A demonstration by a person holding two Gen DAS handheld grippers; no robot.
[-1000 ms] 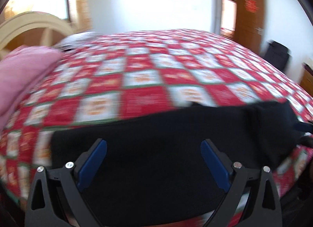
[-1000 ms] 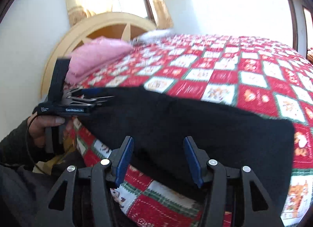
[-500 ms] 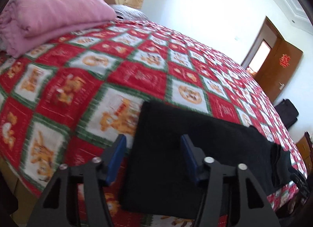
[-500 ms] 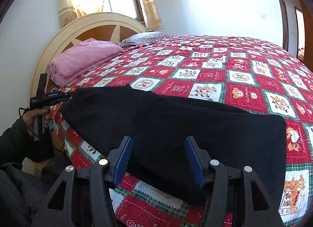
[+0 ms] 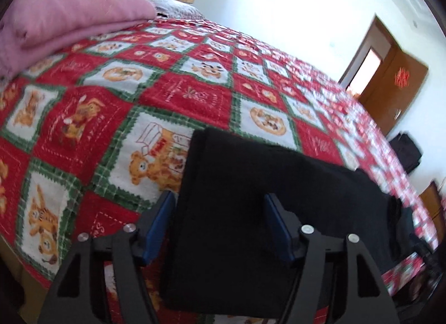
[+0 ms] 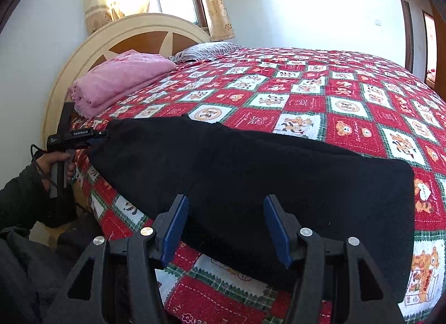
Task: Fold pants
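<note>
Black pants (image 6: 251, 170) lie folded lengthwise in a long strip along the near edge of the bed. My left gripper (image 5: 219, 197) straddles their headboard-side end (image 5: 251, 198); its jaws are opening, the cloth lies between them, and the pads do not press on it. In the right wrist view the left gripper (image 6: 103, 135) sits at that same end, held by a hand (image 6: 55, 162). My right gripper (image 6: 226, 201) hovers open over the near edge of the pants around their middle.
A red, white and green patchwork quilt (image 6: 320, 95) covers the bed. A folded pink blanket (image 6: 122, 78) and a striped pillow (image 6: 206, 49) lie by the round headboard (image 6: 133, 34). A brown door (image 5: 395, 87) and a black bag (image 5: 405, 151) stand beyond the bed.
My left gripper slid along the pants to their headboard end and rolled. Its jaws went from wide to narrow, then widened a little. The right gripper stayed put.
</note>
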